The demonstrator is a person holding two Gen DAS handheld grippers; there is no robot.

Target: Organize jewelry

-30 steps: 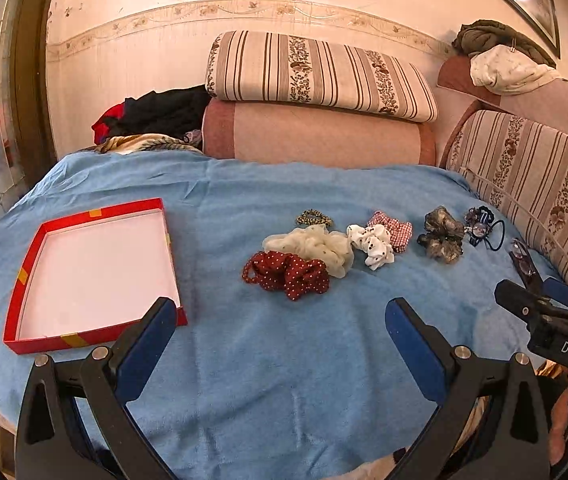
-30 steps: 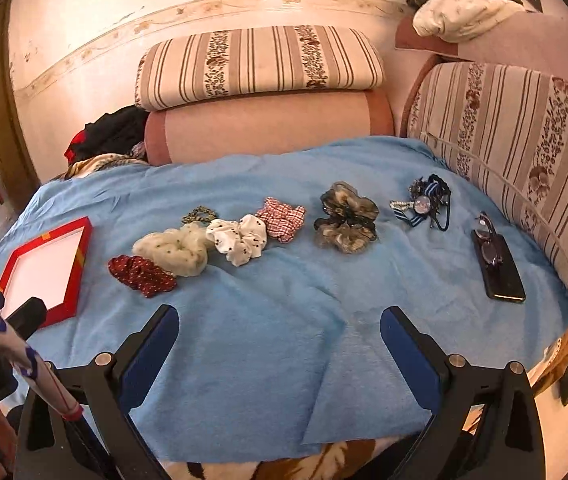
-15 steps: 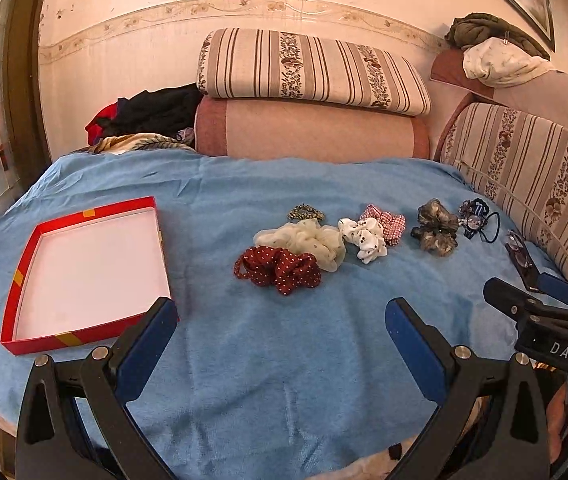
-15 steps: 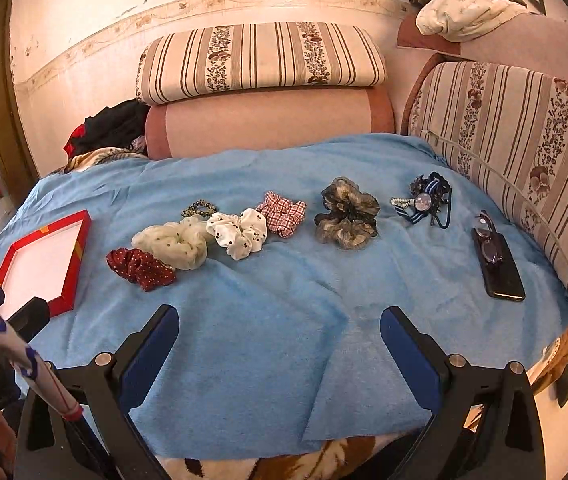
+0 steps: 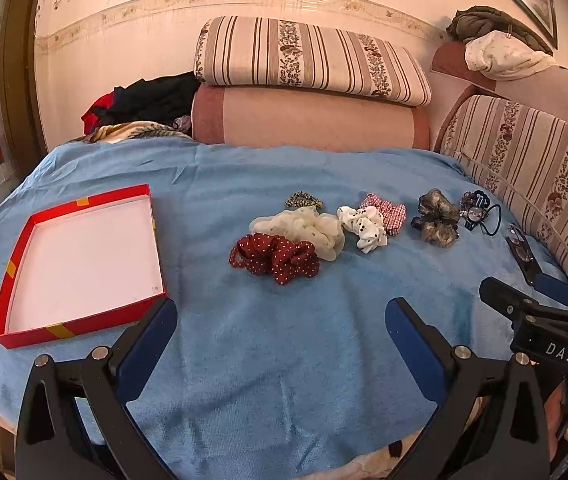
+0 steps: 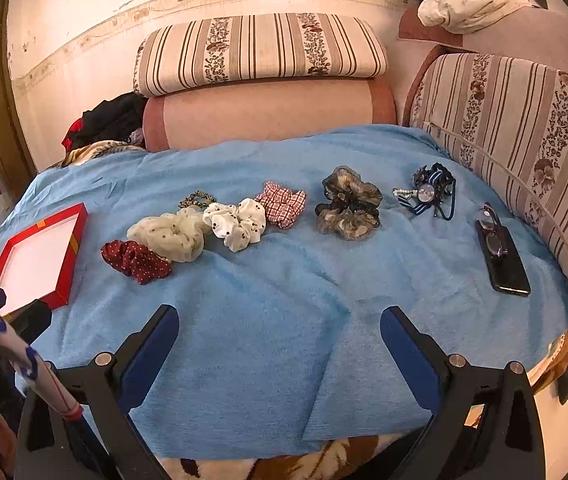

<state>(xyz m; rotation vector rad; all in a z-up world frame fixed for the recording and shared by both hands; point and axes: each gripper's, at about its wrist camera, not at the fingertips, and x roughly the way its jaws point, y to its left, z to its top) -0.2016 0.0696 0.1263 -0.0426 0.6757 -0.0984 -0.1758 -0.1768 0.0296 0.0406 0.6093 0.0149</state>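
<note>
Several scrunchies lie in a row on the blue cloth (image 5: 284, 360): a dark red dotted one (image 5: 275, 257) (image 6: 136, 261), a cream one (image 5: 304, 227) (image 6: 171, 233), a white dotted one (image 5: 364, 226) (image 6: 236, 224), a red checked one (image 5: 386, 208) (image 6: 282, 203), a brown one (image 5: 436, 218) (image 6: 348, 209) and a small leopard band (image 5: 303, 199) (image 6: 196, 199). A blue hair-tie bundle (image 5: 478, 210) (image 6: 428, 192) lies at the right. An empty red box (image 5: 79, 256) (image 6: 35, 256) sits left. My left gripper (image 5: 281, 316) and right gripper (image 6: 277, 320) are open and empty, short of the row.
A black phone with glasses on it (image 6: 502, 258) (image 5: 524, 252) lies at the cloth's right edge. Striped cushions (image 5: 308, 56) and a sofa back (image 6: 524, 136) border the far and right sides. Clothes (image 5: 151, 100) are piled at the back left.
Both views have drawn back slightly and tilted a little; the objects sit a bit higher and farther in frame. Nothing on the cloth has moved. Both grippers stay open.
</note>
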